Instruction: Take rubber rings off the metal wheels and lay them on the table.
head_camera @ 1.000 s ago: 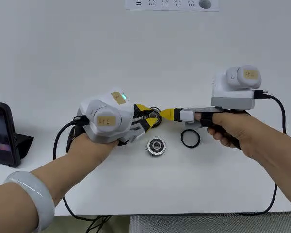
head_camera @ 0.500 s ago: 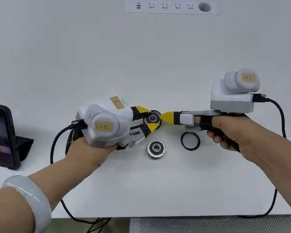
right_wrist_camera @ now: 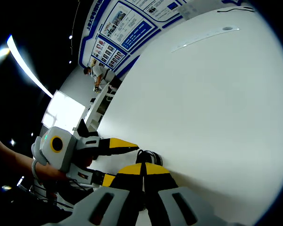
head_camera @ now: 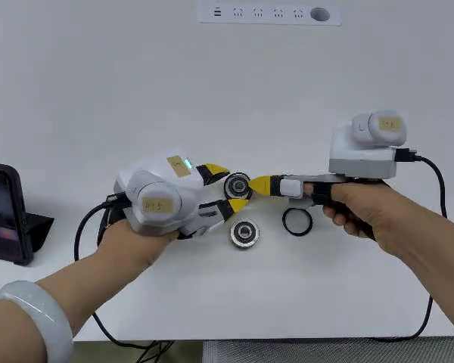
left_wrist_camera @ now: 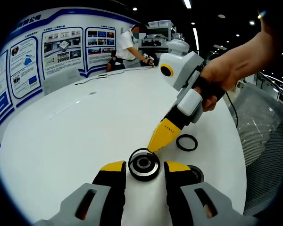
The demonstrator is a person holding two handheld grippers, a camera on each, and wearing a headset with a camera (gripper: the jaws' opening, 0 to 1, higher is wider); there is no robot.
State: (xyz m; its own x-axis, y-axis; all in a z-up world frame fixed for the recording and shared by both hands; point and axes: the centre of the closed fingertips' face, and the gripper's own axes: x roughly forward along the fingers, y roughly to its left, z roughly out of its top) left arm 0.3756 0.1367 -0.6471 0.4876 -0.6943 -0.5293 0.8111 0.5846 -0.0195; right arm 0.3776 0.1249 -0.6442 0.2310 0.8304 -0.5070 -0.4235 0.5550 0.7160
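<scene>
My left gripper [head_camera: 231, 187] is shut on a metal wheel [head_camera: 237, 184] and holds it just above the white table [head_camera: 212, 295]. In the left gripper view the wheel [left_wrist_camera: 144, 165] sits between the two yellow jaws of the left gripper [left_wrist_camera: 144, 167]. A thin black rubber ring [left_wrist_camera: 140, 152] stands partly off the wheel's rim. My right gripper [head_camera: 259, 184] comes in from the right, shut, its yellow tip pinching that ring. In the right gripper view the right gripper [right_wrist_camera: 145, 166] is shut against the wheel [right_wrist_camera: 146, 156]. A second wheel [head_camera: 244, 232] and a loose rubber ring [head_camera: 296, 221] lie on the table.
A dark tablet on a stand [head_camera: 1, 215] stands at the table's left edge. A power strip [head_camera: 268, 13] is on the wall behind. Black cables trail from both grippers, one [head_camera: 437, 227] looping at the right. The table's front edge runs close below my arms.
My left gripper has rolled a little and dropped slightly with the wheel. The right gripper's tip has followed it and stays at the wheel's rim.
</scene>
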